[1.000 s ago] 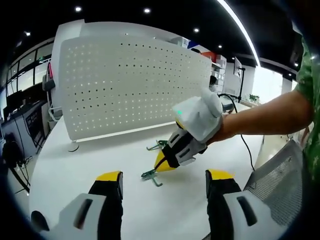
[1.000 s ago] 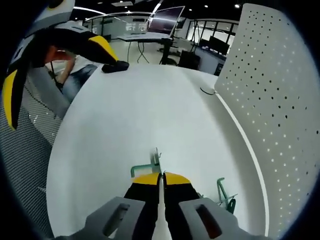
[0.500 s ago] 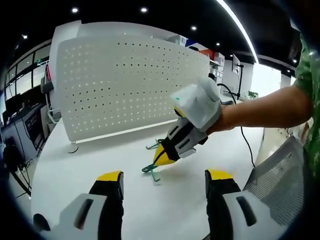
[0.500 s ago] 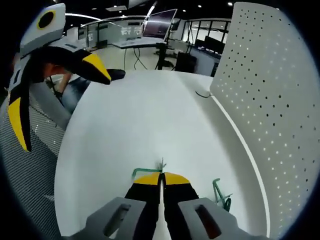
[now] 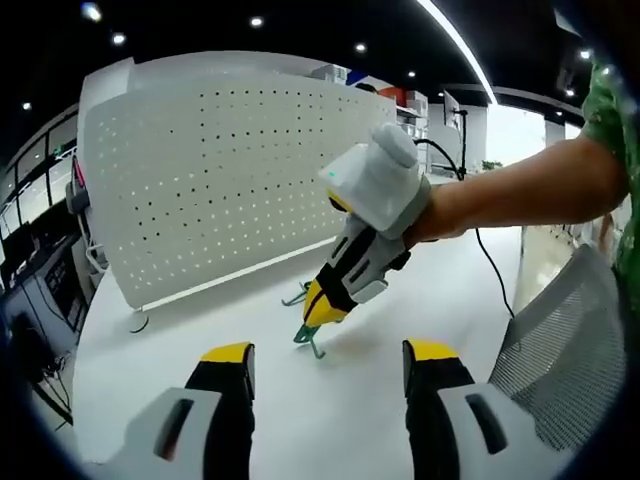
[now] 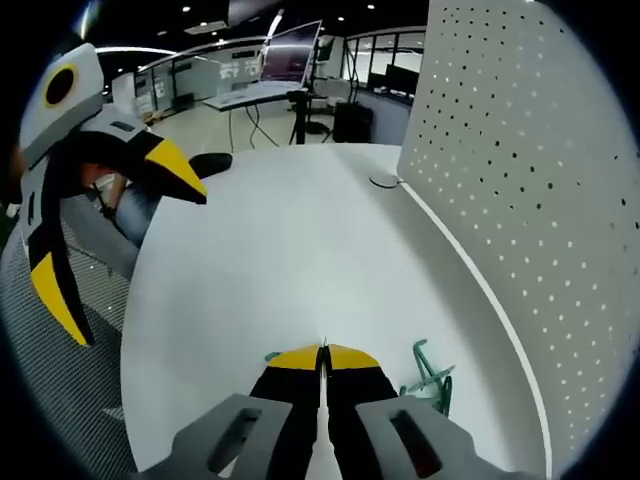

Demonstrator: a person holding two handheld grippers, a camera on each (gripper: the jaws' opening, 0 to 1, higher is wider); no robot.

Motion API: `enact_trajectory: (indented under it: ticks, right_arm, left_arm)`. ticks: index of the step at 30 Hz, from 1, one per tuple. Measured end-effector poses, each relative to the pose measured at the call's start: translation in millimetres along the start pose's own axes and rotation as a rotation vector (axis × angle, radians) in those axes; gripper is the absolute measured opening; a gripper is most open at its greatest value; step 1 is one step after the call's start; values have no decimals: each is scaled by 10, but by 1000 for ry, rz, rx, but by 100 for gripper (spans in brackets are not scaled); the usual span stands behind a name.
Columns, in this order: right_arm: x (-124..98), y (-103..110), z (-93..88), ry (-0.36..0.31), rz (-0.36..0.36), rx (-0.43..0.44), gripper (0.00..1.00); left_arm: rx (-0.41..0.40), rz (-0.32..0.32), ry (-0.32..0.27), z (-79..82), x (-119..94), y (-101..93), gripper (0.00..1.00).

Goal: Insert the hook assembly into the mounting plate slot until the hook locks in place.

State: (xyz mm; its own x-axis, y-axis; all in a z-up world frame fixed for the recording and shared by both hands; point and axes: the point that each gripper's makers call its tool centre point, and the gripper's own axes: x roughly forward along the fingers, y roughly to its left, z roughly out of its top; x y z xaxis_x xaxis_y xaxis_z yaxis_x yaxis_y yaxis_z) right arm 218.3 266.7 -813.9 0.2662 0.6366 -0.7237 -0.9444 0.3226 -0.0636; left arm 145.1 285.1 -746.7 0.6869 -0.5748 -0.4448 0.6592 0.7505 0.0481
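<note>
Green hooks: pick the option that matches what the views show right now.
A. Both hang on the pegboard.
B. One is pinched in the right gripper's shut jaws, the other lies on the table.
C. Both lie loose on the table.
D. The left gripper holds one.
B: the right gripper is shut on one green hook, while the second hook lies on the white table near the pegboard.

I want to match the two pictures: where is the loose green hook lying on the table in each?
Left gripper view: loose hook at centre, just behind the right gripper.
Right gripper view: loose hook at lower right, beside the jaws.
Shared landmark: the white pegboard.
</note>
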Motion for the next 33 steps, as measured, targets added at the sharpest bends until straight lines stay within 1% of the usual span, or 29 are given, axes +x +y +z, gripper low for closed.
enact_trajectory:
  ticks: [2,3,4,5,7,10,13,16,18,23,27,33]
  right_arm:
    - [-7,-23,8,-7,-1,31,0]
    - [-14,-34,14,-13,1,61,0]
    - [-20,-43,18,-16,1,72,0]
    - [-29,-59,20,-18,-2,84,0]
    - [-52,-74,29,-20,-6,99,0]
    - [-107,-104,67,-22,-10,113,0]
    - [-204,-154,174,-38,-10,129,0]
    - [-286,-206,259,-46,-14,146,0]
    - [-342,-226,326,-59,-6,175,0]
    - [-457,-240,462,-84,10,216,0]
    - [-538,-249,550,-100,18,252,0]
    - [-623,-175,630,-119,53,304,0]
  left_arm:
    - [44,-10,6,-4,86,5,57]
    - [61,-12,5,0,116,10,55]
    - [76,-15,6,-1,139,13,52]
    - [92,-18,-1,16,173,18,51]
    - [113,-23,-11,31,213,23,49]
    - [122,-19,-9,22,259,44,47]
    - [159,-10,-22,58,283,60,45]
    - [170,-7,-40,104,289,72,42]
    - [178,4,-52,136,295,112,42]
    - [193,35,-78,238,299,224,40]
    - [204,46,-94,300,315,265,39]
    - [233,63,-114,382,329,304,35]
